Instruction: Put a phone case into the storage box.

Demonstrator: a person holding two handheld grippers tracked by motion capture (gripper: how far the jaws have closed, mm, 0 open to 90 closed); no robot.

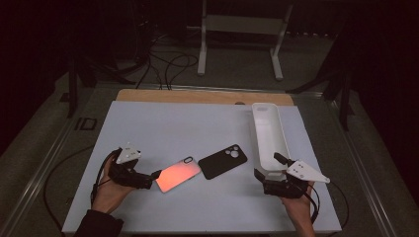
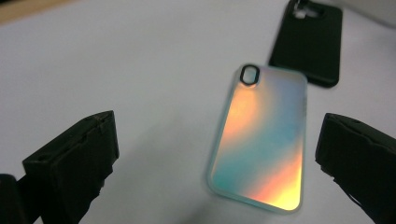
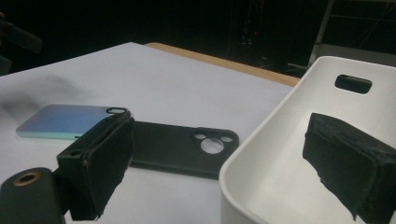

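Your left gripper (image 1: 157, 176) sits at the lower left of the high view, its jaws spread wide and empty, pointing at the near end of the iridescent phone case (image 1: 178, 175). In the left gripper view that case (image 2: 260, 140) lies flat on the white table (image 2: 140, 70) in the centre-right of the frame, its camera cutout at the far end, and the two black jaws stand apart on either side of its near end without touching it. The black phone case (image 1: 222, 161) lies just beside it, toward the upper right, the two apart. Your right gripper (image 1: 262, 177) is at the lower right of the high view, at the near end of the white tray (image 1: 269, 133). In the right gripper view its jaws are spread too: one hangs inside the tray (image 3: 299, 158) at the right of the frame, the other outside the tray's rim at lower left, with the black case (image 3: 182, 147) beyond it.
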